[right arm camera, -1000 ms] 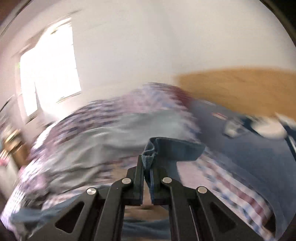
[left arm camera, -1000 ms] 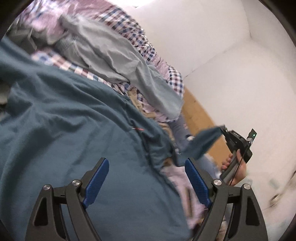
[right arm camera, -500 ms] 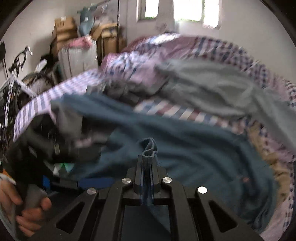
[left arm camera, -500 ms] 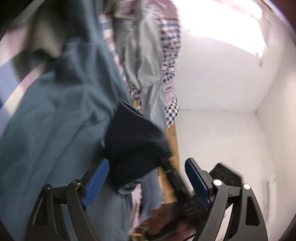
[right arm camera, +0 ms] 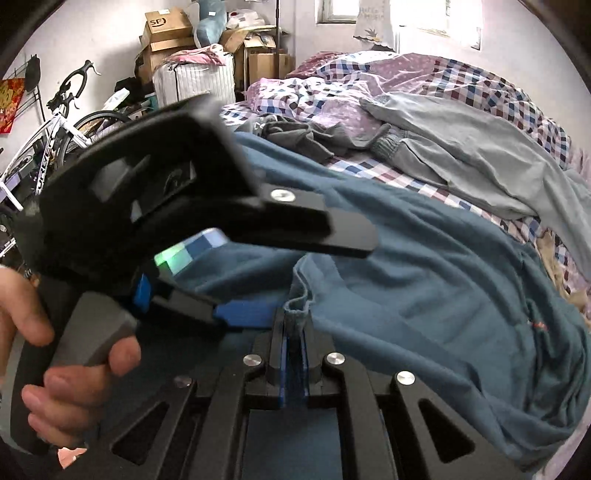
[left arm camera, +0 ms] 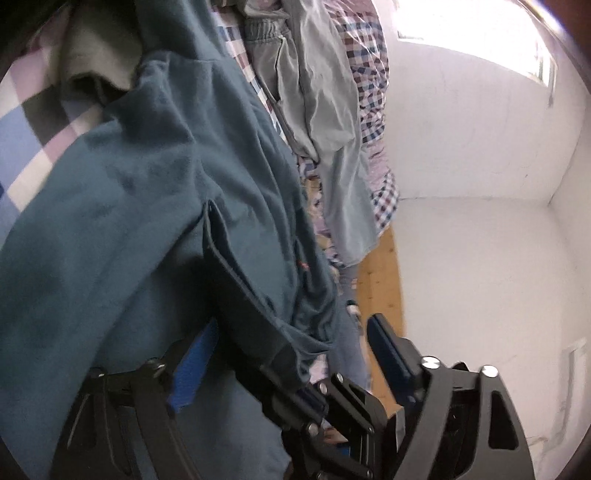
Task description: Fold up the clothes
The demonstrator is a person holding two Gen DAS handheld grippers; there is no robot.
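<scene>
A teal garment (right arm camera: 424, 258) lies spread over the checked bed. My right gripper (right arm camera: 293, 332) is shut on a bunched bit of its hem. In the left wrist view that same hem (left arm camera: 236, 280) runs as a dark band down to the right gripper (left arm camera: 306, 391). My left gripper (left arm camera: 291, 325) is open, its blue pads (left arm camera: 192, 369) standing either side of the hem. In the right wrist view, a hand (right arm camera: 74, 369) holds the left gripper (right arm camera: 321, 277) just left of the right one, one finger above the cloth and one below.
Grey trousers (right arm camera: 461, 147) and a dark grey garment (right arm camera: 306, 136) lie further back on the checked bedding (right arm camera: 369, 74). Cardboard boxes (right arm camera: 166, 29) and a bicycle (right arm camera: 48, 122) stand beyond the bed at the left. A white wall (left arm camera: 480, 258) and a wooden bed edge (left arm camera: 380, 280) are to the right.
The right gripper carried the teal hem in from the bed's side and over the garment. The left gripper closed in, so the held hem now sits between its open fingers.
</scene>
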